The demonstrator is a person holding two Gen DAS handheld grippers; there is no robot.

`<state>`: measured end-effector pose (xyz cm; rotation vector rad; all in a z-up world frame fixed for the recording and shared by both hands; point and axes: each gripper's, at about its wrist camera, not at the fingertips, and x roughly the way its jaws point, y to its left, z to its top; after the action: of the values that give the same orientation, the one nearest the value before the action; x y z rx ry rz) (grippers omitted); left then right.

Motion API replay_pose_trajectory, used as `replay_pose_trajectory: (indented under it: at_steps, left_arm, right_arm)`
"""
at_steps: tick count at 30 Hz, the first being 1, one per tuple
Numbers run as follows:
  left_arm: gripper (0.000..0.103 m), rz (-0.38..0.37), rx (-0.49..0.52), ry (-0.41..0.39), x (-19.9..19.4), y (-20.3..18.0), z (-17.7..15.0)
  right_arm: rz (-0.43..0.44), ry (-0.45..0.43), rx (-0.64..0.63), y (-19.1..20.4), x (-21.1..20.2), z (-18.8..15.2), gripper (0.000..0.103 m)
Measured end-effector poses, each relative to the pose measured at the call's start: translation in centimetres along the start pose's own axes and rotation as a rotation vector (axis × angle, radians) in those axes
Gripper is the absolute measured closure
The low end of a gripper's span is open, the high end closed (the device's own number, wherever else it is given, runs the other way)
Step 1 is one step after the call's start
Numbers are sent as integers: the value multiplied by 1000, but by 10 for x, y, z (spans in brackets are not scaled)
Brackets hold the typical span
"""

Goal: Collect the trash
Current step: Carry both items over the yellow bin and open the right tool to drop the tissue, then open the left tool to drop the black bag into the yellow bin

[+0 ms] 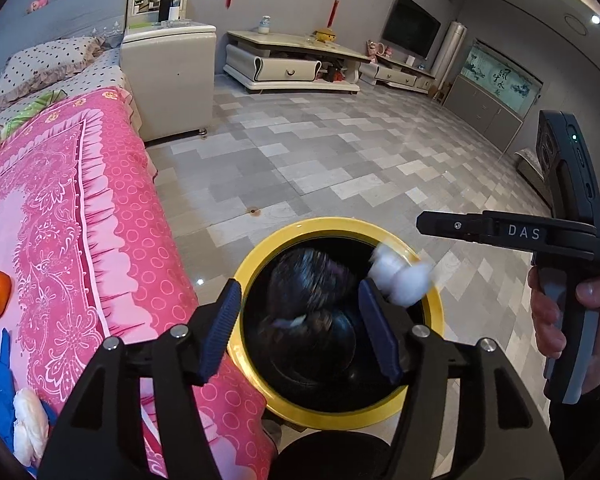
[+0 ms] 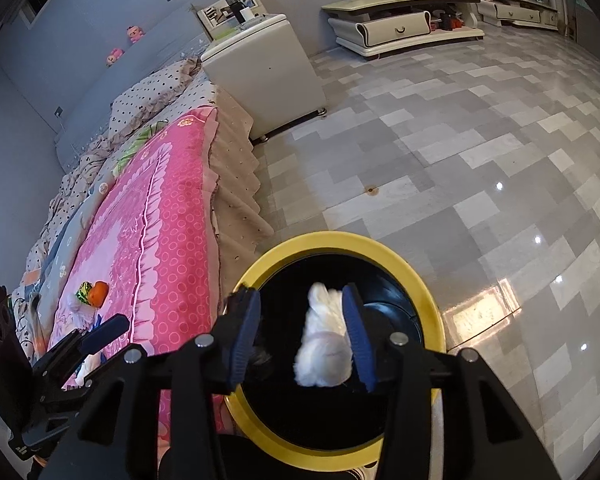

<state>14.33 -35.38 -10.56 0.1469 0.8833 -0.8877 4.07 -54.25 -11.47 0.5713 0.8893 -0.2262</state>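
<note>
Bin (image 1: pixel 340 404), yellow-rimmed with a black liner, stands on the tiled floor (image 1: pixel 320 152) hard against the side of the bed (image 1: pixel 80 208).

Left hand-held gripper (image 1: pixel 300 328): held over the bin mouth, jaws apart, nothing between the pads. A blurred dark item (image 1: pixel 312 280) shows below it, inside the bin opening; what it is cannot be told.

Right hand-held gripper (image 2: pixel 298 342): also over the bin mouth, jaws apart. A white wad (image 2: pixel 324 344) sits between the pads, against the right-hand pad and clear of the left one, so it is not clamped. In the left wrist view the same wad (image 1: pixel 404 280) appears blurred at the far right of the rim, below the tip of the right hand-held gripper (image 1: pixel 440 226), whose handle is gripped by a hand (image 1: pixel 556 320).

Remaining on the bed: an orange item (image 2: pixel 99 293) with a green-yellow scrap (image 2: pixel 83 292) touching it, and nearer the left edge a blue item (image 1: pixel 0 392) beside a white wad (image 1: pixel 28 424).
</note>
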Motion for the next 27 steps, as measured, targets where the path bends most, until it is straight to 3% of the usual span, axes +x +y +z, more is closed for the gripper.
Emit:
replay_pose_trajectory:
  at_steps: [11, 27]
  left_arm:
    - [19, 91, -10, -44, -36, 24, -7]
    - [10, 260, -96, -143, -131, 96, -33]
  right_arm:
    - [-10, 9, 1, 8, -1, -14, 53]
    - [64, 16, -146, 94, -7, -29, 43]
